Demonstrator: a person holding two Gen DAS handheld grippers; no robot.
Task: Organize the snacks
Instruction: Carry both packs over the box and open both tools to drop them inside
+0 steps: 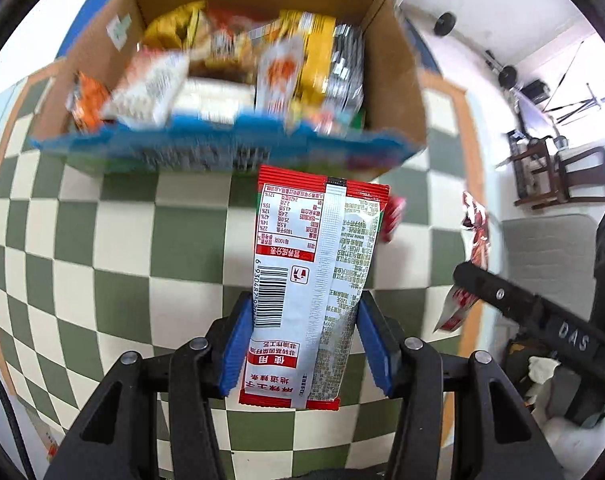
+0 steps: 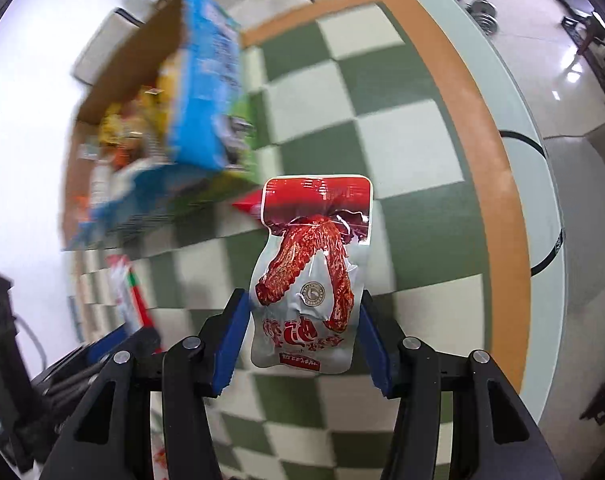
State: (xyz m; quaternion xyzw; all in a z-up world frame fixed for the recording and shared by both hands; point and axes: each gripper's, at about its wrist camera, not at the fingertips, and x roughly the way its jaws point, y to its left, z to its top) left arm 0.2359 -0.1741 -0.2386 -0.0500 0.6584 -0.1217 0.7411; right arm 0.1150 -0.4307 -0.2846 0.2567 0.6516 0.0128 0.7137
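My left gripper (image 1: 304, 340) is shut on a long red and white snack packet (image 1: 314, 280), its printed back and barcode facing the camera, held above the checkered table. Beyond it stands an open cardboard box (image 1: 398, 72) with a blue front, crowded with several snack packs. My right gripper (image 2: 304, 338) is shut on a silver and red chicken wing pouch (image 2: 310, 272), also lifted off the table. The same box (image 2: 198, 92) appears blurred at upper left in the right wrist view. In the left wrist view, the right gripper's finger (image 1: 498, 292) and its pouch (image 1: 476, 232) show at the right.
A green and cream checkered cloth (image 2: 402, 92) with an orange border covers the round table (image 2: 514, 92). A small red packet (image 1: 394, 216) lies by the box's front corner. Chairs (image 1: 562, 168) and weights stand on the floor at right.
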